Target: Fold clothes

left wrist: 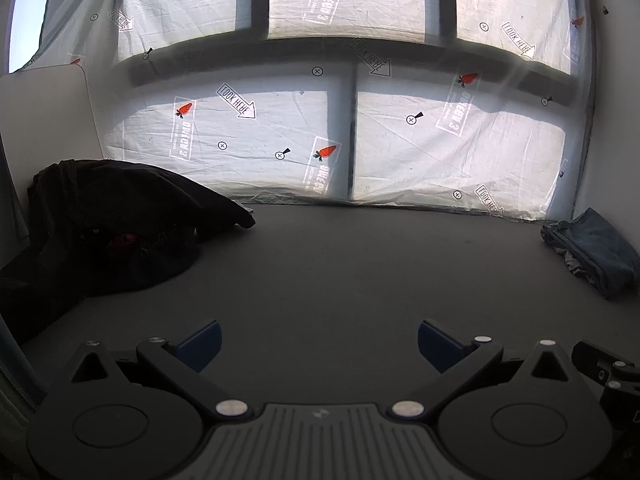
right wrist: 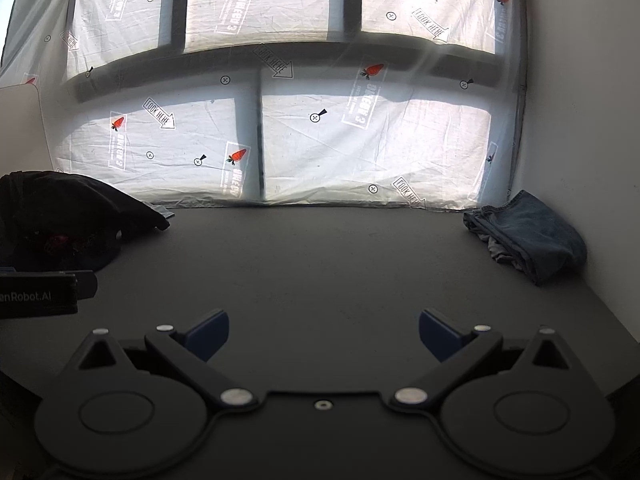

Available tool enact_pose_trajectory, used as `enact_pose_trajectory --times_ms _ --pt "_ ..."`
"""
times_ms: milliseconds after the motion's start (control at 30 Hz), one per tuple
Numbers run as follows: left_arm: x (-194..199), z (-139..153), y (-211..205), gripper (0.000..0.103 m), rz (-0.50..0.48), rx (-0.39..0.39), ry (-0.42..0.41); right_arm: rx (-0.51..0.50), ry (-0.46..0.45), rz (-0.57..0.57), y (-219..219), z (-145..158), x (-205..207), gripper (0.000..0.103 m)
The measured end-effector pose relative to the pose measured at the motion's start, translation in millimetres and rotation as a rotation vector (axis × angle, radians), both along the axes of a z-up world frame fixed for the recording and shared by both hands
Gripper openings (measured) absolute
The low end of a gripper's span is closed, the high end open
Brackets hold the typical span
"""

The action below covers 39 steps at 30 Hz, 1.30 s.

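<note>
- Here, the left tool (left wrist: 318,342) hangs just above the dark table (left wrist: 320,272), its blue fingertips (left wrist: 200,344) spread wide with nothing between them.
- The right tool (right wrist: 324,334) sits likewise, released and empty, blue fingertips (right wrist: 208,334) wide apart over the table (right wrist: 320,264).
- A crumpled black garment (left wrist: 116,224) lies heaped at the far left of the table, one flap reaching right toward the middle; the heap shows no clear long axis.
- A folded blue denim piece (right wrist: 528,232) lies at the far right edge beside the white wall (right wrist: 580,120), its long axis running from the back toward the near right.
- A printed plastic sheet (left wrist: 280,132) covers the window behind the table.
</note>
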<state>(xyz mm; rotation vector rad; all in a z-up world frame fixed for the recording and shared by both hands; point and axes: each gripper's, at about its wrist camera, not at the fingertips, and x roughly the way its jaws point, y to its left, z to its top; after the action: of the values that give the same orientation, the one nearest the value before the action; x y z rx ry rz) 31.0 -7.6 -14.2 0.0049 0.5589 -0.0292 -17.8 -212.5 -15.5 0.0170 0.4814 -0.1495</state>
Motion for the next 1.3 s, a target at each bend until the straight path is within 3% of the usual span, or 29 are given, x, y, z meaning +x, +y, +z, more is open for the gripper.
enact_pose_trajectory --times_ms 100,333,567,767,1067,1300 --pt "18.6 -6.7 -6.8 0.103 -0.005 -0.025 0.032 -0.041 -0.024 -0.082 -12.4 -3.0 12.9 0.103" --pt "85.1 -28.2 -4.5 0.103 0.048 -0.169 0.167 0.075 0.038 -0.173 -58.6 -25.1 78.5 0.103" --pt "154.2 -11.9 14.5 0.103 0.182 -0.127 0.228 0.198 0.098 -0.103 -78.3 -35.3 183.5 0.102" --pt "190.0 -13.6 55.3 0.103 0.314 -0.187 0.265 0.129 0.145 0.093 -40.2 -48.9 254.0 0.097" --pt "237.9 -35.4 149.8 0.103 0.482 -0.266 0.307 -0.024 0.116 0.329 58.0 -47.7 330.8 0.089" --pt "301.5 -54.4 248.8 0.103 0.551 -0.321 0.271 0.001 0.120 0.420 148.7 -44.0 408.3 0.084"
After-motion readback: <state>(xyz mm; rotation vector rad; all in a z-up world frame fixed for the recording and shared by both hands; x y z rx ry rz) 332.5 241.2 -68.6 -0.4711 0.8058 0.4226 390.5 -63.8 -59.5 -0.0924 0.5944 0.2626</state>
